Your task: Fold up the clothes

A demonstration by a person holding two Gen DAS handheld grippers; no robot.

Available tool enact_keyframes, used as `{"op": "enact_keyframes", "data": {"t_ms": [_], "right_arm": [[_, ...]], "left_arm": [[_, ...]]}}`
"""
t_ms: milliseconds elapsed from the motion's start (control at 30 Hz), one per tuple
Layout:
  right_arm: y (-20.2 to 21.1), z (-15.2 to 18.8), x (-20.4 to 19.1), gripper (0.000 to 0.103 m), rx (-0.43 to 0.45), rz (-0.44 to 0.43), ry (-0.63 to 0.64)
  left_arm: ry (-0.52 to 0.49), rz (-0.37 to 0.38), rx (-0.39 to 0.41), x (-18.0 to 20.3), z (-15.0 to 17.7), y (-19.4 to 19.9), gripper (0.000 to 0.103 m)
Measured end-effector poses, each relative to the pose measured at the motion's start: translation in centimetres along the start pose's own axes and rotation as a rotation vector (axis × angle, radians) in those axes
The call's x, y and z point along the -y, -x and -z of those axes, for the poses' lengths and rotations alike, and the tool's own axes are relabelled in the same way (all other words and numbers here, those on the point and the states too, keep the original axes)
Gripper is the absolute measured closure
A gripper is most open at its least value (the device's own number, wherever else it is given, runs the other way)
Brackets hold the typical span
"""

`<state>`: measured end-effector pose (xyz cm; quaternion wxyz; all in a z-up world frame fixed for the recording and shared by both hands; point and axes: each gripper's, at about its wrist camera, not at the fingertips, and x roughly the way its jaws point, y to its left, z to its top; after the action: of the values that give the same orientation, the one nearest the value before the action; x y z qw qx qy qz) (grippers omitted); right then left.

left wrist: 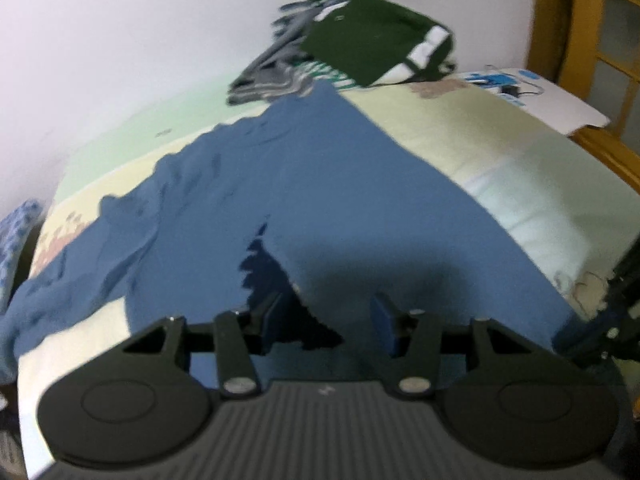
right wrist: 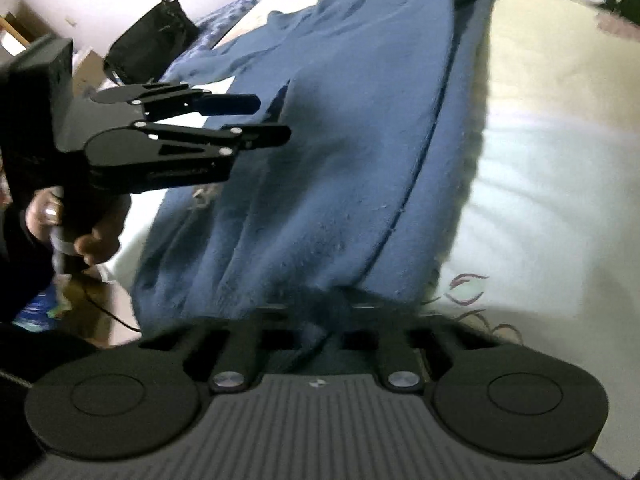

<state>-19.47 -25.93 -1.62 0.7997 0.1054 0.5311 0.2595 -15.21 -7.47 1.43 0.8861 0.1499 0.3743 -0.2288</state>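
A blue long-sleeved garment (left wrist: 320,184) lies spread over the bed (left wrist: 500,152), one sleeve trailing to the left. My left gripper (left wrist: 330,320) hovers open just above the cloth near its dark neck opening, nothing between its blue pads. In the right wrist view the left gripper (right wrist: 272,118) shows from the side over the blue garment (right wrist: 340,140), its fingers apart, held by a person's hand (right wrist: 80,236). My right gripper (right wrist: 320,312) is shut on a bunched edge of the garment, and folds run away from the pinch.
A pile of green, striped and grey clothes (left wrist: 372,48) lies at the far end of the bed against the white wall. A white board with blue items (left wrist: 540,96) and a wooden frame (left wrist: 560,20) stand at the right. A black bag (right wrist: 152,40) sits beyond the bed.
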Motion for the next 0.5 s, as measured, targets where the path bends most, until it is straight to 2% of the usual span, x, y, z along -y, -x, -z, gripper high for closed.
{"op": "enact_keyframes", "data": {"t_ms": [100,200,300,433,500], "right_arm": [[0.9,-0.2,0.6,0.099,0.010,-0.035,0.012],[2.0,-0.1,0.6,0.099,-0.003,-0.013,0.070],[2.9,-0.1,0.8,0.099,-0.019,0.003,0.120],[1.0,-0.6,1.8,0.097,-0.070,-0.032,0.125],[2.5,-2.1,2.2,0.089,-0.022,-0.032,0.150]], "left_arm": [[0.059,-0.034,0.003,-0.5,-0.3,0.2,0.051],[0.096,-0.049,0.009,-0.5,-0.6,0.4,0.051],[0.115,-0.034,0.006,0.4,-0.7,0.0,0.051],[0.087,-0.042,-0.007,2.3,-0.8,-1.0,0.051],[0.060,-0.049,-0.001,3.0,-1.0,-1.2,0.051]]}}
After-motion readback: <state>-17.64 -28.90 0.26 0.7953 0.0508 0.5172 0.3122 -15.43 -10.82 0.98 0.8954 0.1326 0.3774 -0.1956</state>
